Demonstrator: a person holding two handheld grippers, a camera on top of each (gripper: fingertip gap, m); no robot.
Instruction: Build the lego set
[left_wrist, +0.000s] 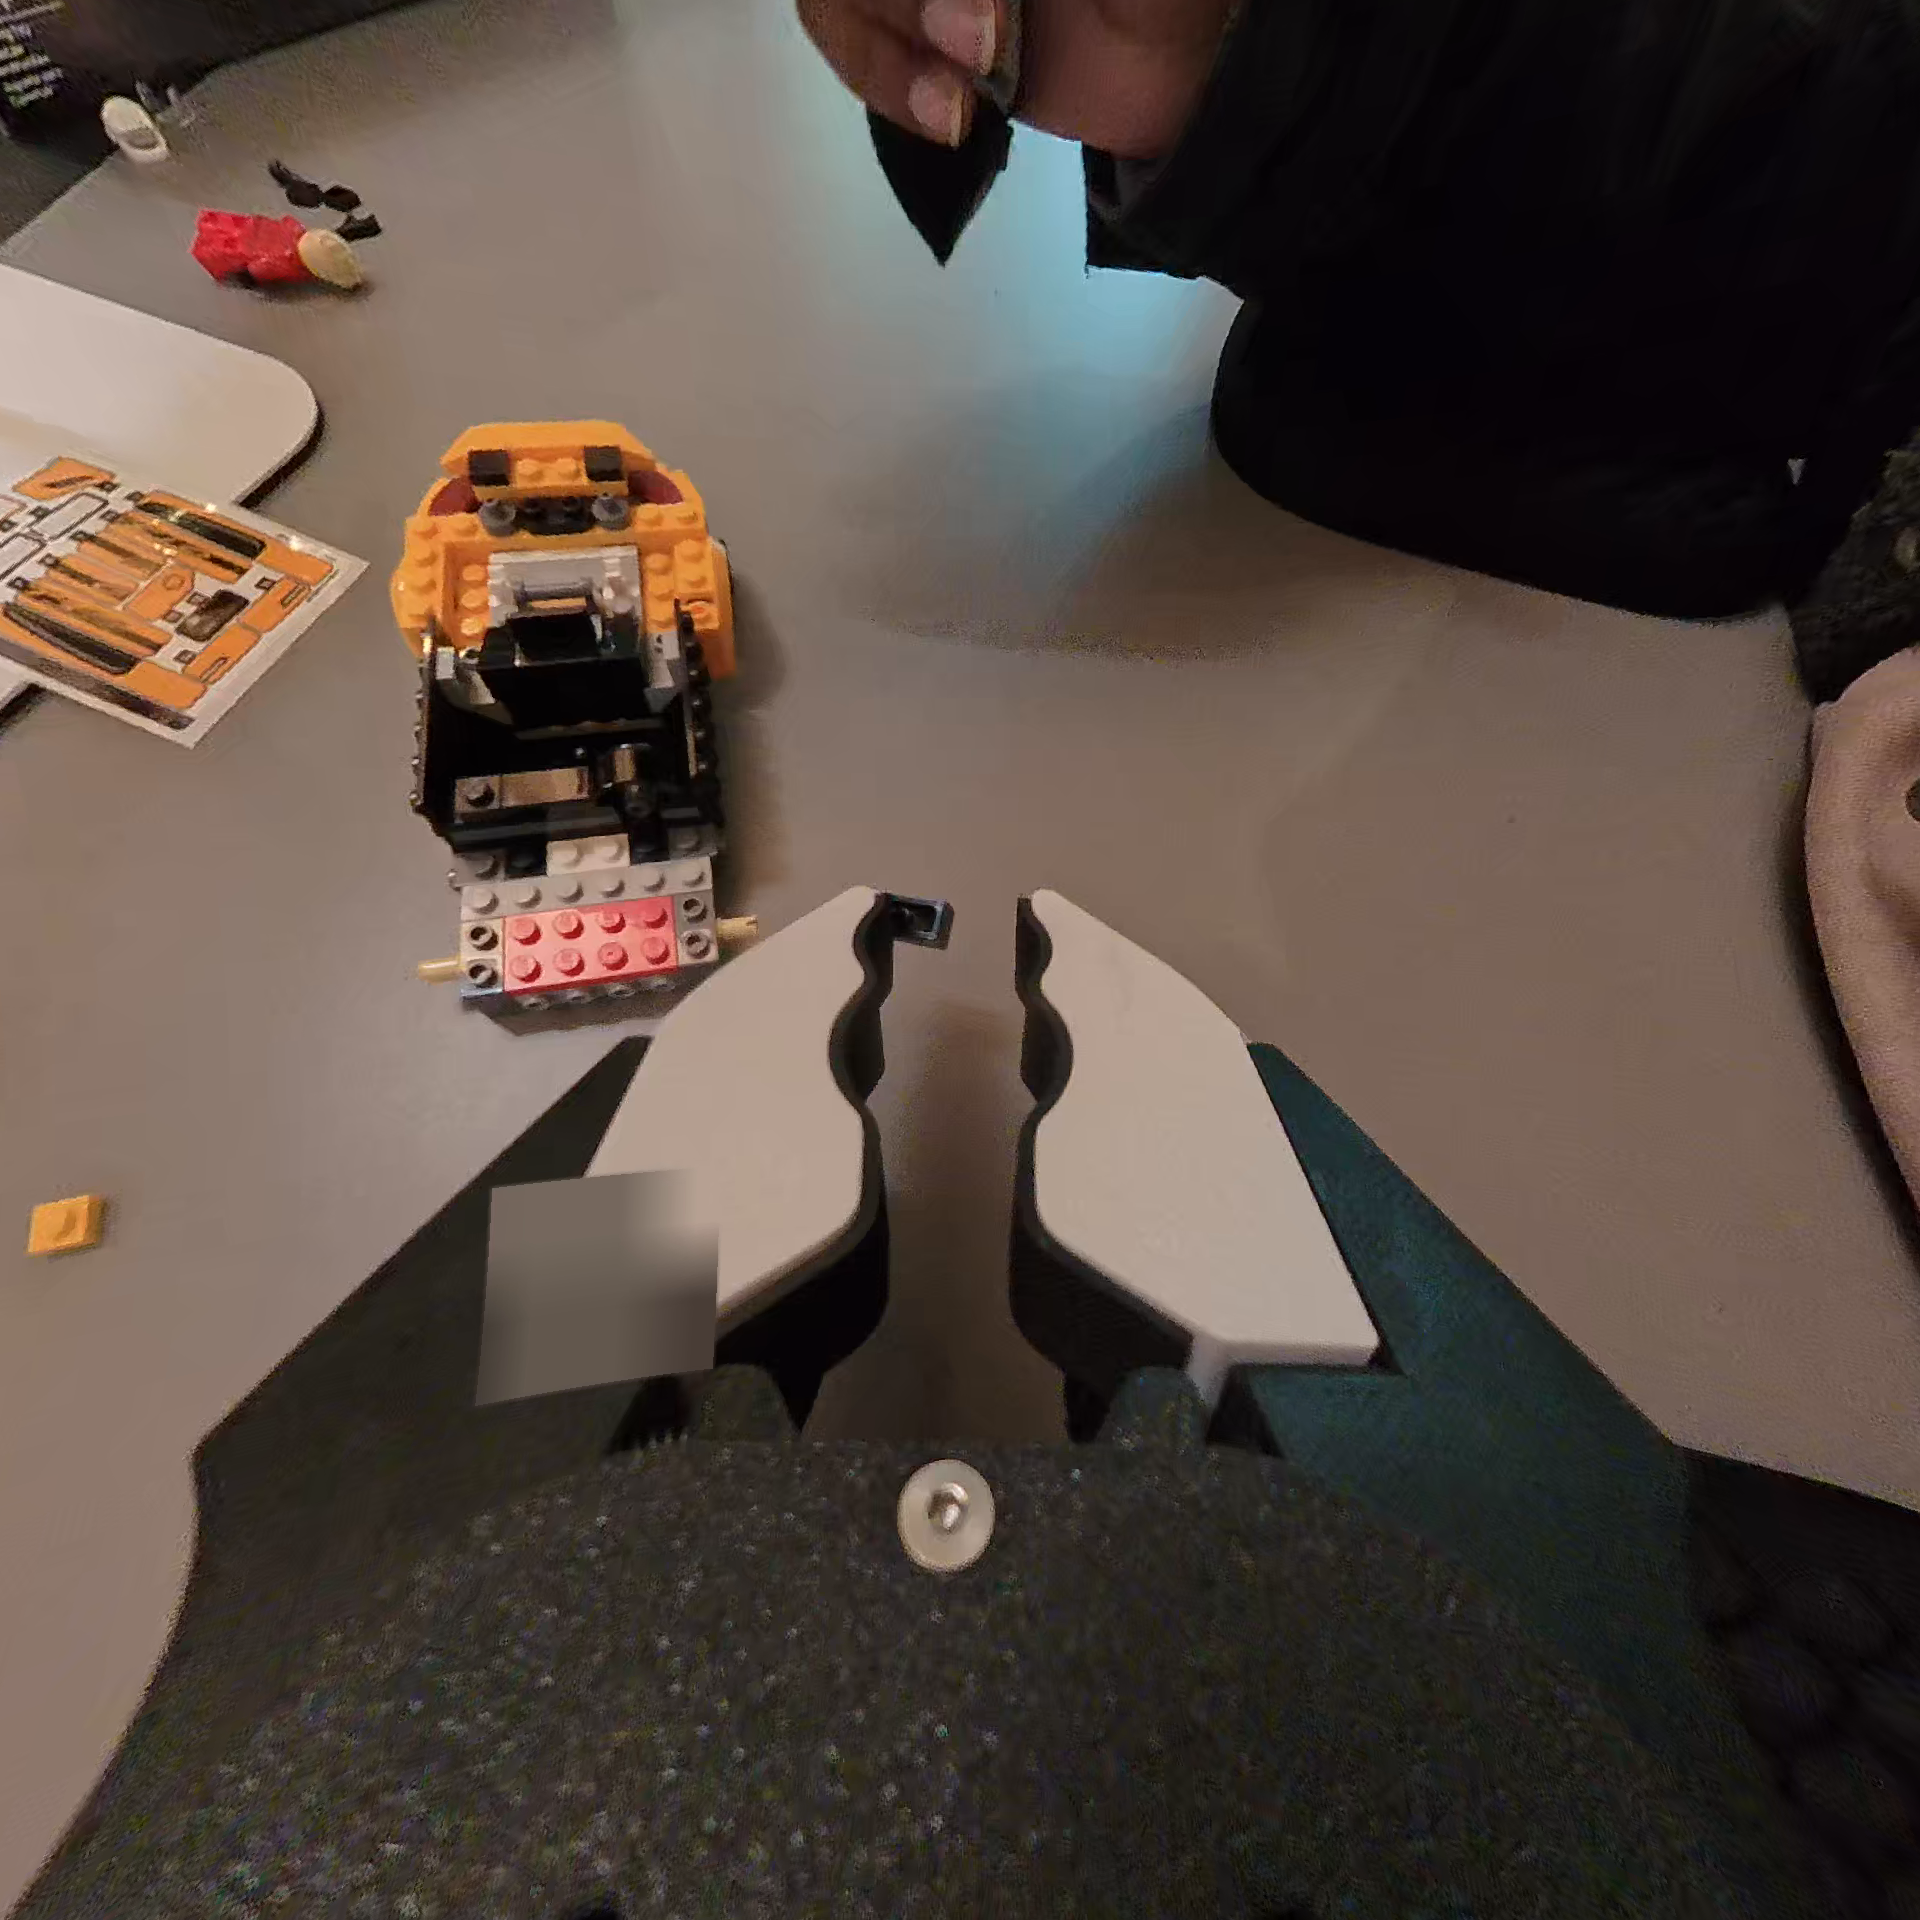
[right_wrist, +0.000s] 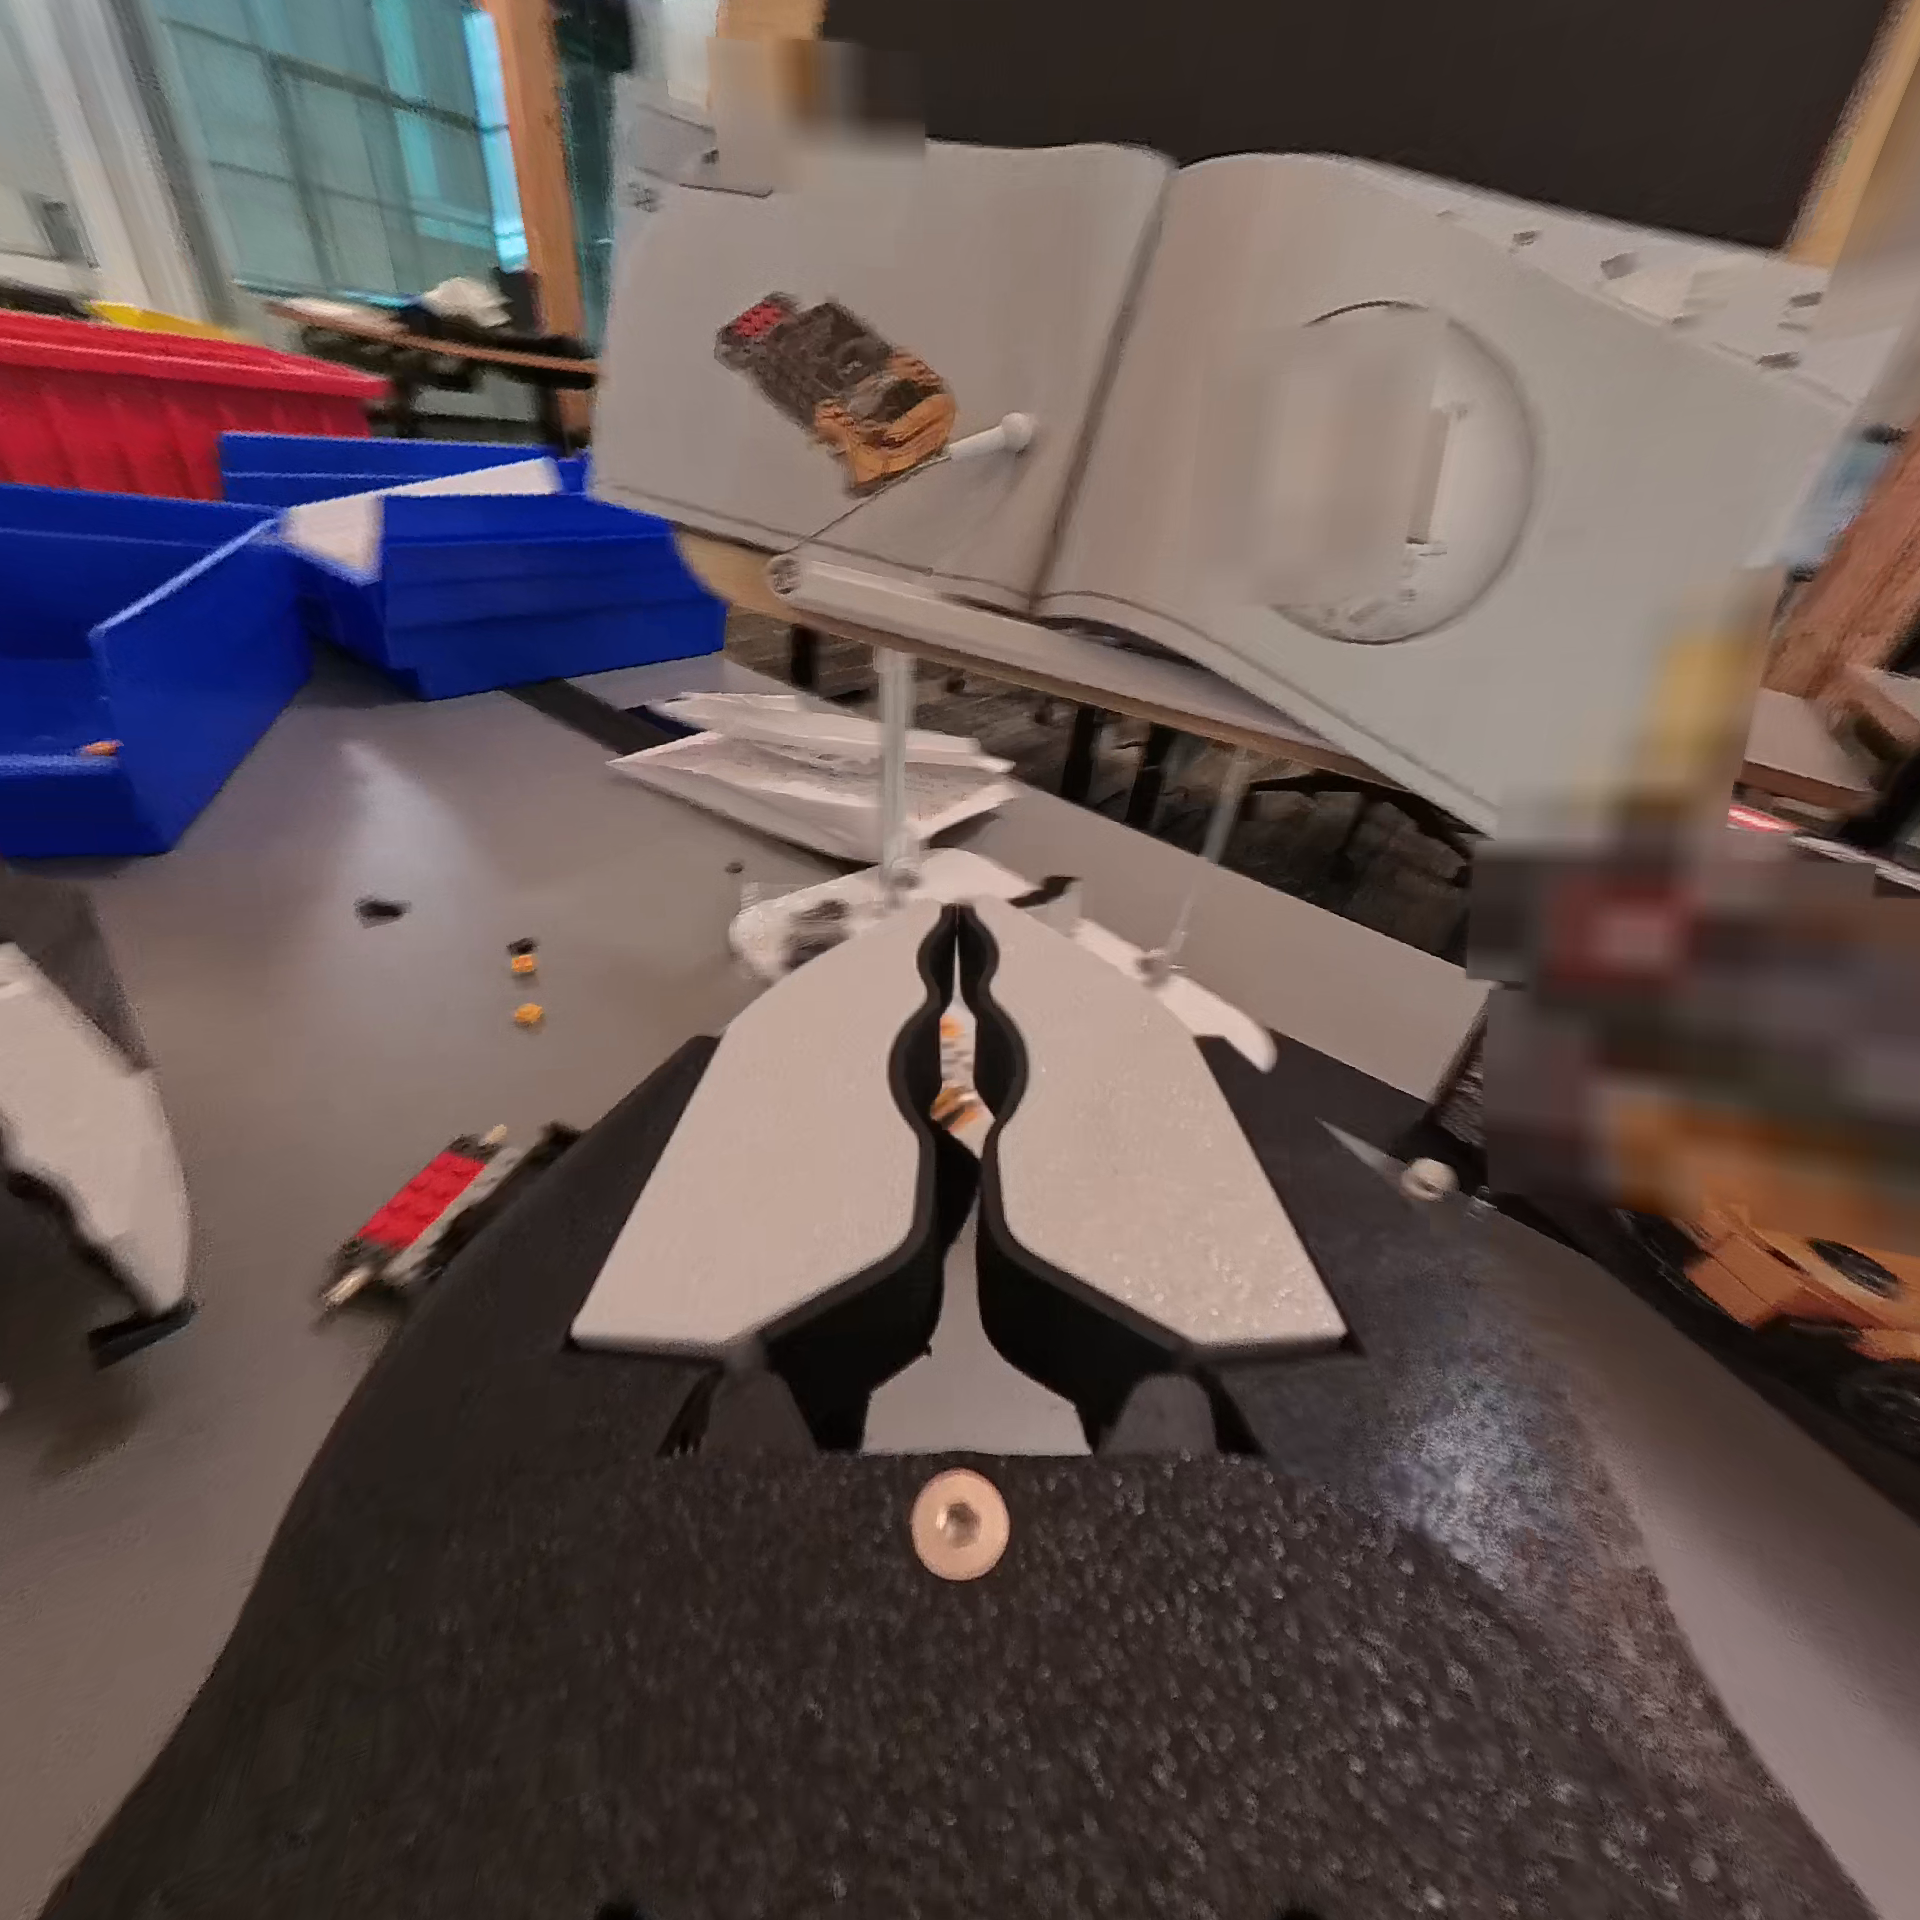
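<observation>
In the left wrist view the half-built lego car (left_wrist: 566, 707) stands on the grey table (left_wrist: 1143, 790), orange at its far end, black in the middle, with a red plate nearest me. My left gripper (left_wrist: 951, 920) is open, just right of the car's near end. A small black piece (left_wrist: 920, 923) sits at its left fingertip; I cannot tell if it clings there or lies on the table. My right gripper (right_wrist: 956, 920) is shut, tips touching, above the table. The car's red end (right_wrist: 426, 1216) shows to its left. An open instruction booklet (right_wrist: 1039, 416) stands on a holder ahead.
A person's hand (left_wrist: 966, 73) holds a black pointed piece (left_wrist: 940, 187) beyond the car; a dark sleeve (left_wrist: 1507, 364) lies at right. A sticker sheet (left_wrist: 156, 592), white tray (left_wrist: 135, 384), red piece (left_wrist: 260, 244) and orange tile (left_wrist: 64, 1226) lie left. Blue bins (right_wrist: 312, 603) stand far left. My hands' fingertips stand some 20 cm from each other.
</observation>
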